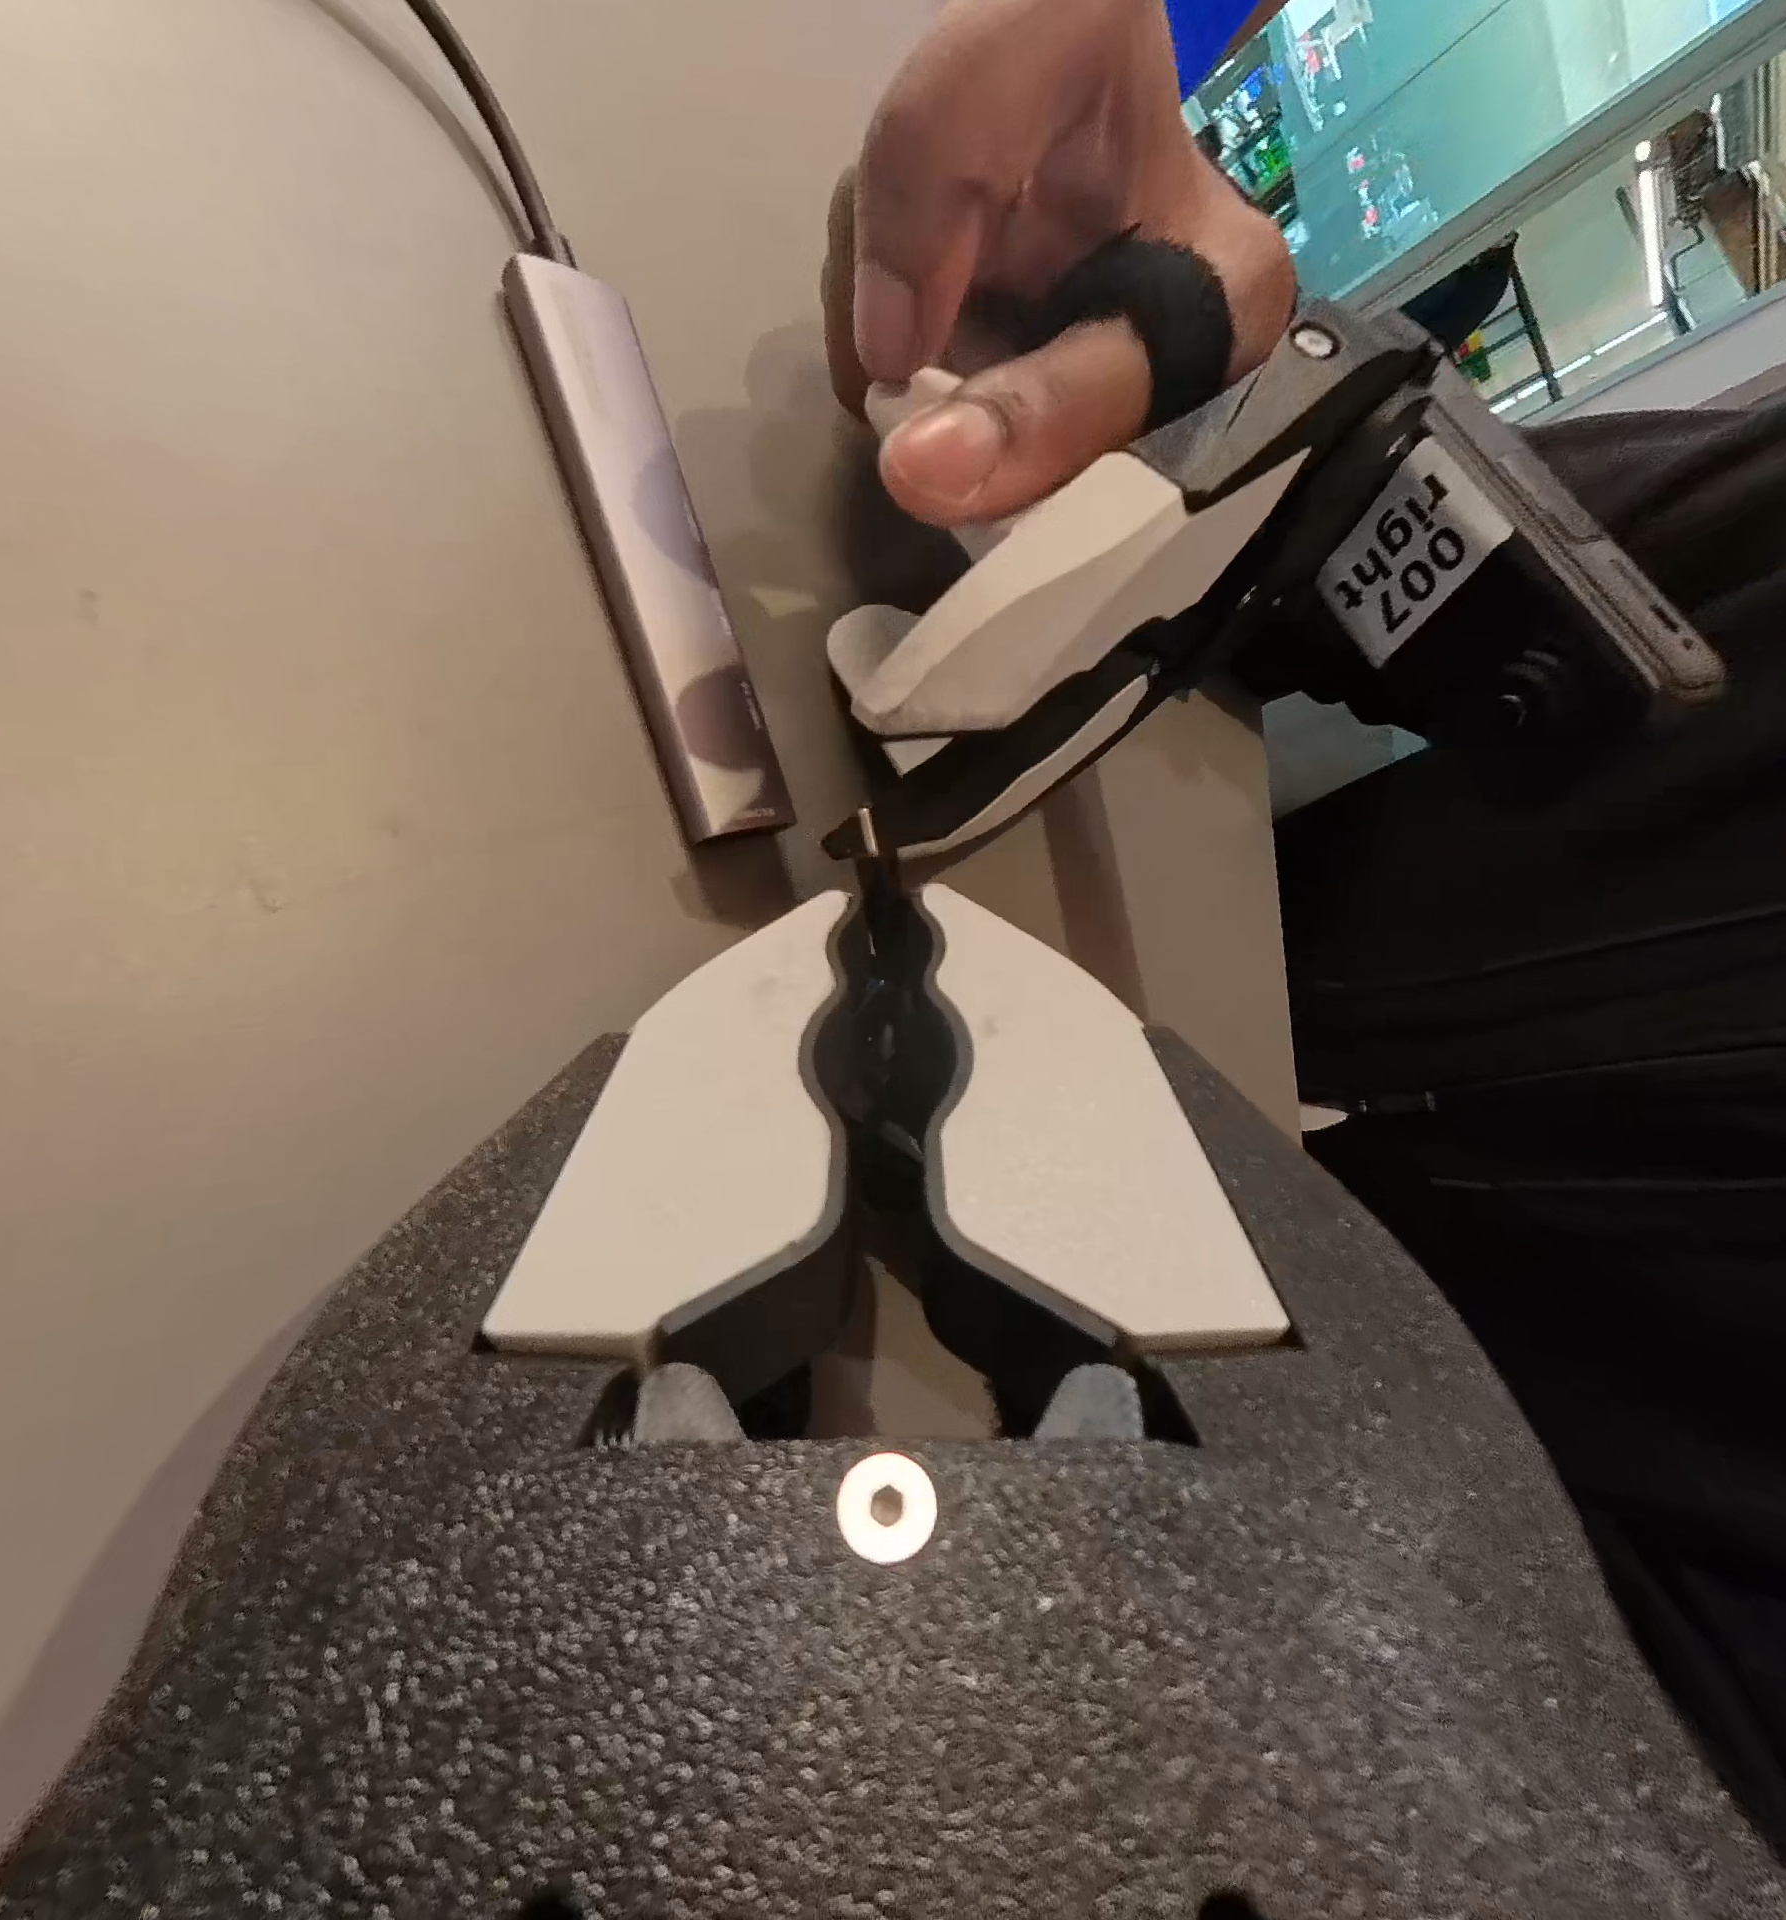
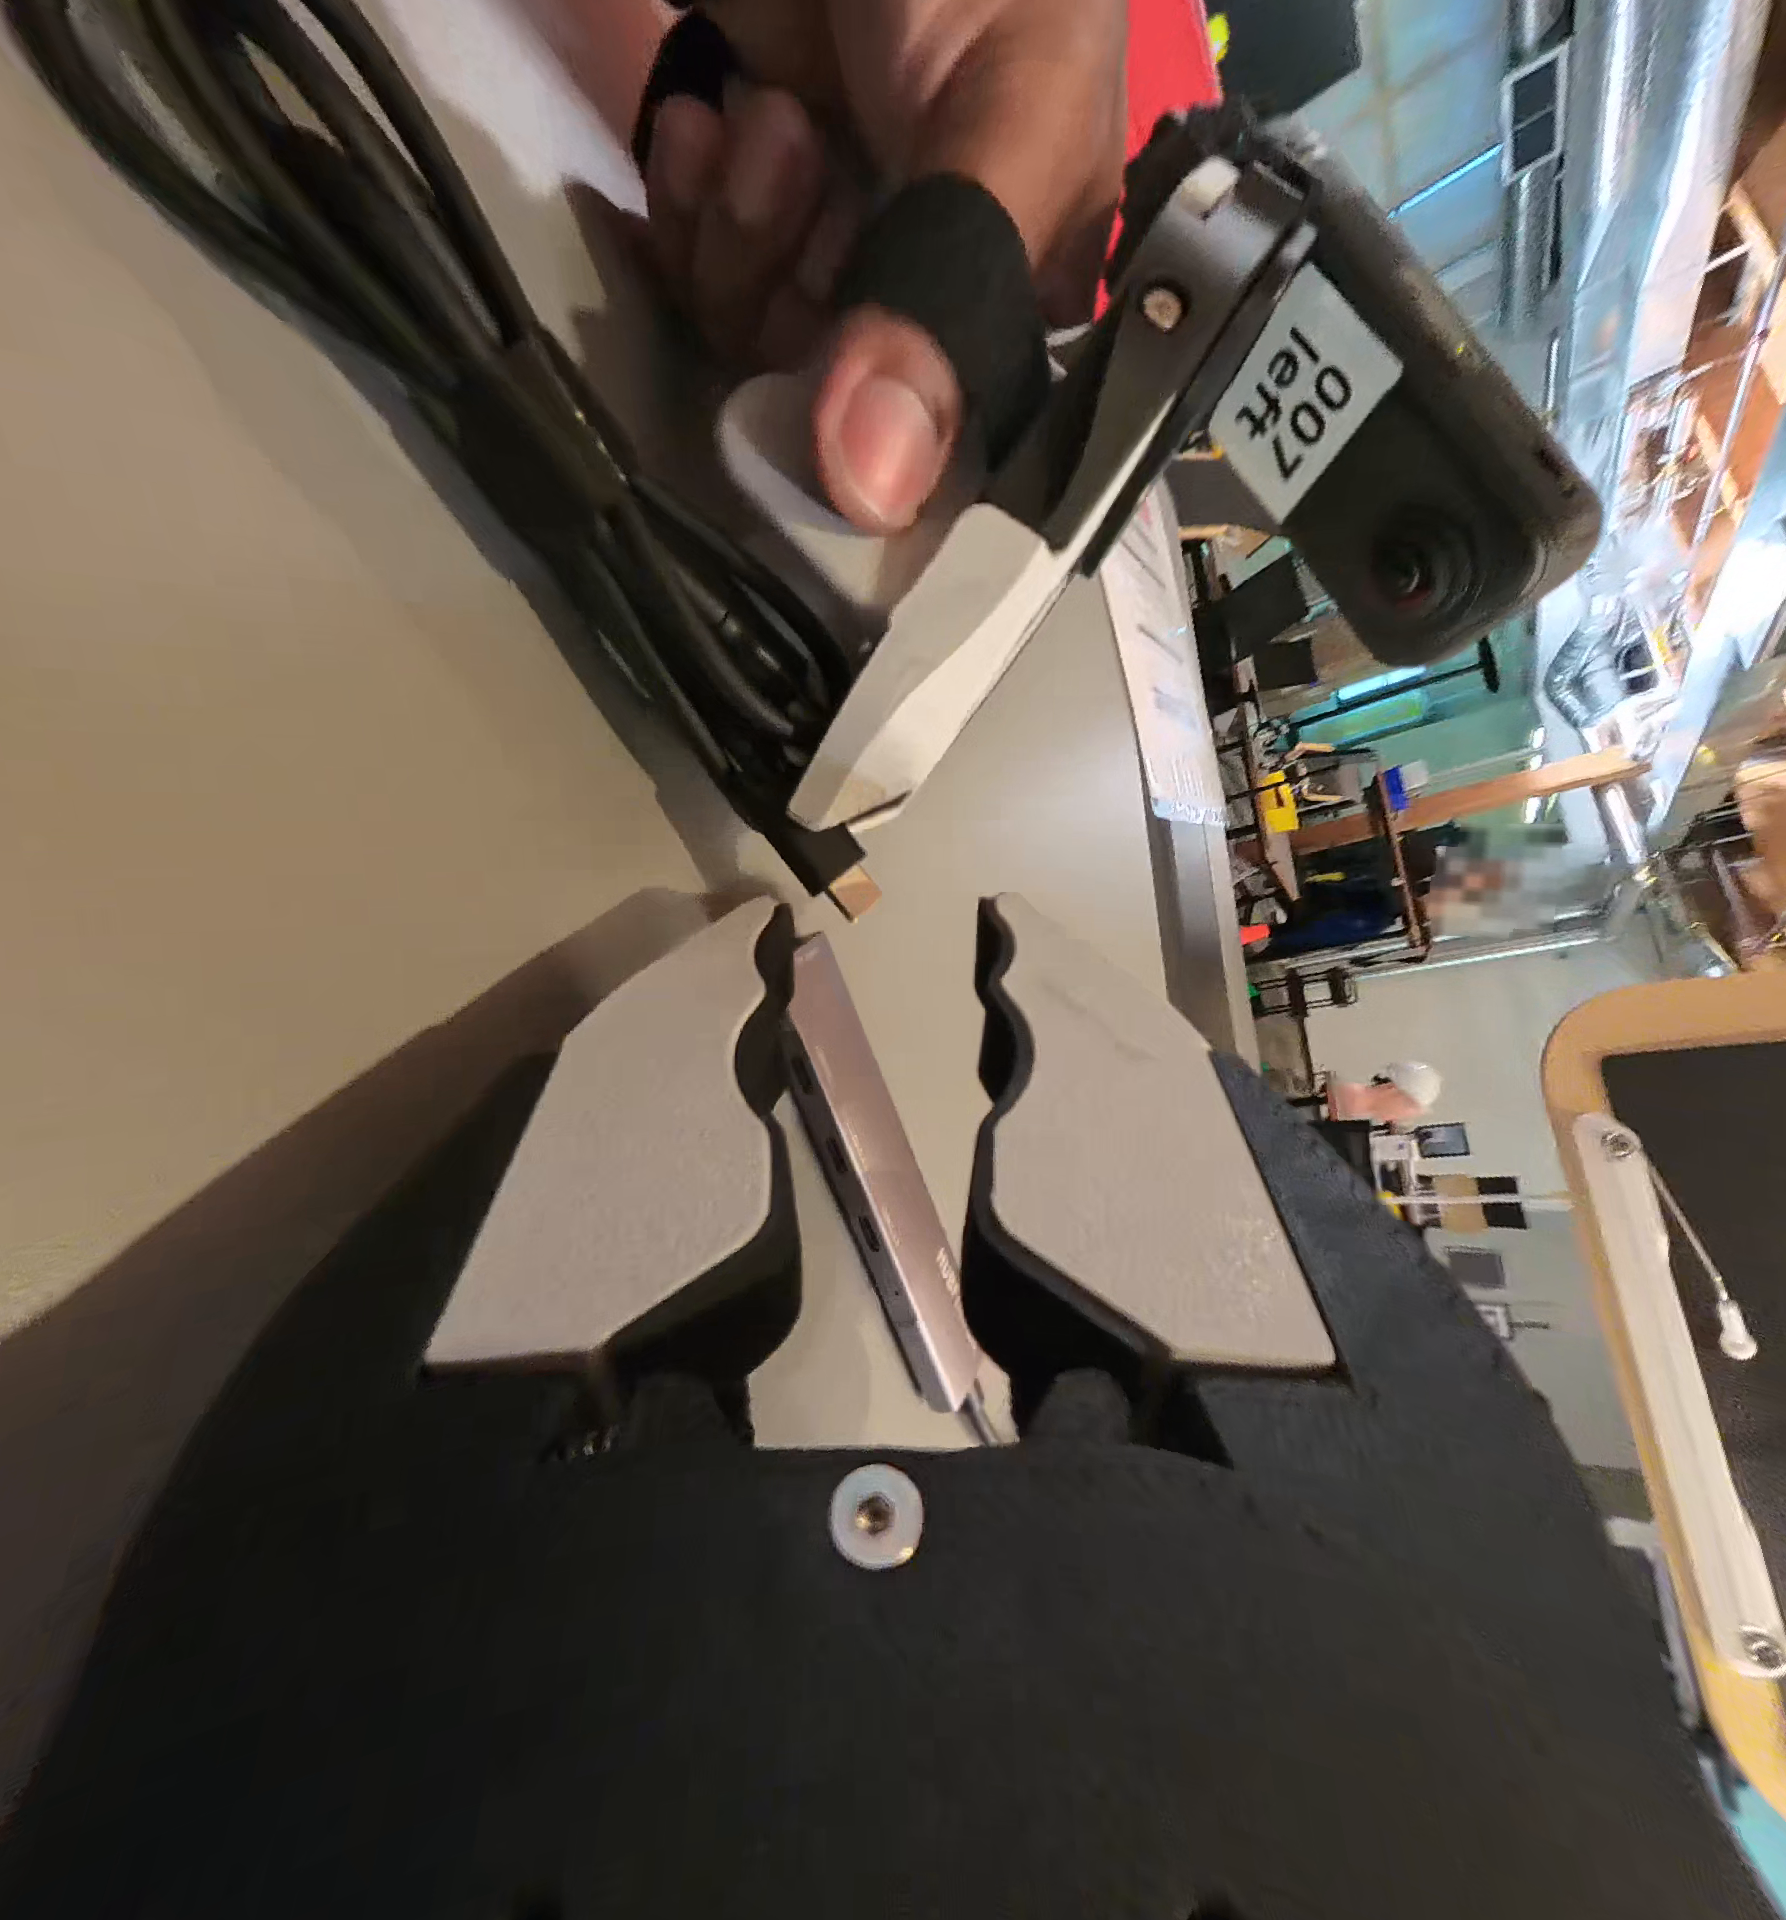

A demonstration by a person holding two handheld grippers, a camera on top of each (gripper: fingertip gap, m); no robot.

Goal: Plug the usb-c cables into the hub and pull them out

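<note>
The left gripper (image 1: 887, 902) is clenched on a black usb-c cable (image 2: 824, 857) — its metal plug pokes past the fingertips, just off the near end of the grey hub (image 2: 873, 1164). The right gripper (image 2: 884, 914) is spread wide, its 2 fingers either side of the hub on the beige table (image 1: 193, 623) — not touching it.

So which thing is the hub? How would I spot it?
Look at the beige table. The hub is the long, flat grey metal bar lying on it, with a row of small slots along one edge. Unlike the black cable plug held in the left gripper, it is stiff, silvery and lies still.
</note>
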